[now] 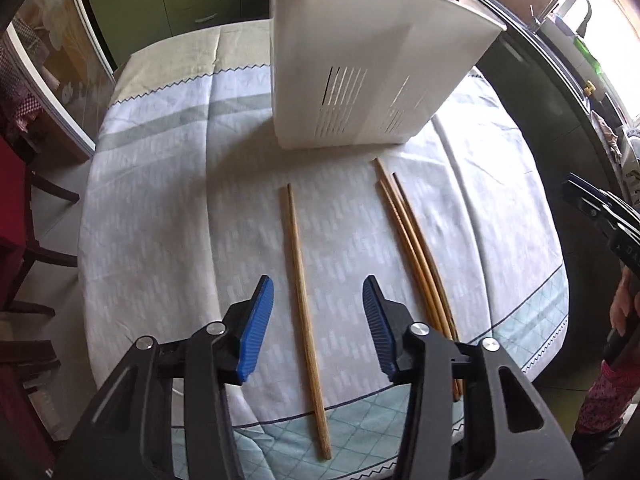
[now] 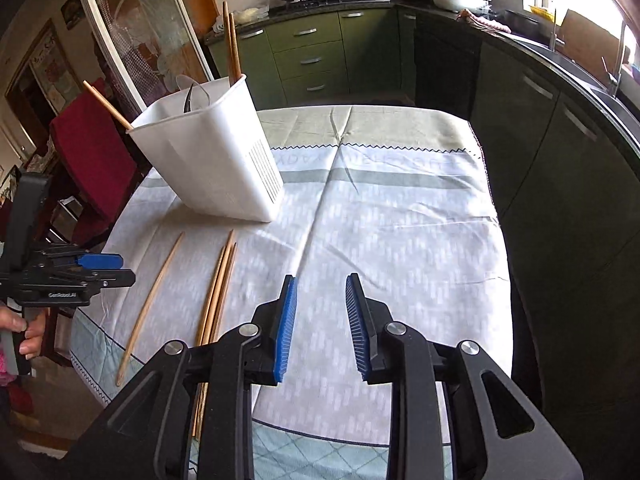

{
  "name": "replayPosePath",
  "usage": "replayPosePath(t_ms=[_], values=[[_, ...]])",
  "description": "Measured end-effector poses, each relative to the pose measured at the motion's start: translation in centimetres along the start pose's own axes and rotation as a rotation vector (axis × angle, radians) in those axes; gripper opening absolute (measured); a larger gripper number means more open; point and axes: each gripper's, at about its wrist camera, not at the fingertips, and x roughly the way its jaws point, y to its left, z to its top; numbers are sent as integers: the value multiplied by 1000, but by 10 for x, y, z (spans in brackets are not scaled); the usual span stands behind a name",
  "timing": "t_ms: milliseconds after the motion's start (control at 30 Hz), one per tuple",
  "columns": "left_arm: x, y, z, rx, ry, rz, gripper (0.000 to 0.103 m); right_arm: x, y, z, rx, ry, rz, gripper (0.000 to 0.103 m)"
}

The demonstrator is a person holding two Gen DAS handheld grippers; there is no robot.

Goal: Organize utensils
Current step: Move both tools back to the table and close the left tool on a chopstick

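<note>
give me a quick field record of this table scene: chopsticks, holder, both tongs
single chopstick: flat on tablecloth, between the open left tongs, not gripped
chopstick bundle: three lying together, right of the single one
utensil holder: white, slotted, upright behind the chopsticks; chopsticks and cutlery inside
right tongs: open, empty, over bare cloth right of the bundle

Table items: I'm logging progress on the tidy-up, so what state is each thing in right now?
White utensil holder: upright on the tablecloth, already holding chopsticks and cutlery.
Single chopstick: lying flat, apart from the others, lined up between open jaws.
Three chopsticks: lying together on the cloth, not picked up.
Left hand-held gripper: open, empty.
Right hand-held gripper: open, empty, over bare cloth.
</note>
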Motion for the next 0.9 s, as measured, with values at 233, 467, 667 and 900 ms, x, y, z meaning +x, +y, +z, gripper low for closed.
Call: replayPosePath(t_ms=[233, 467, 667, 900], values=[[34, 5, 10, -14, 47, 55, 31, 9, 16, -3, -30, 31, 4, 26], [48, 7, 11, -18, 79, 76, 18, 39, 32, 1, -66, 94, 8, 26], [49, 14, 7, -13, 75, 91, 8, 82, 64, 4, -106, 157, 37, 26], [47, 30, 1, -7, 66, 89, 8, 120, 95, 11, -134, 215, 30, 26]])
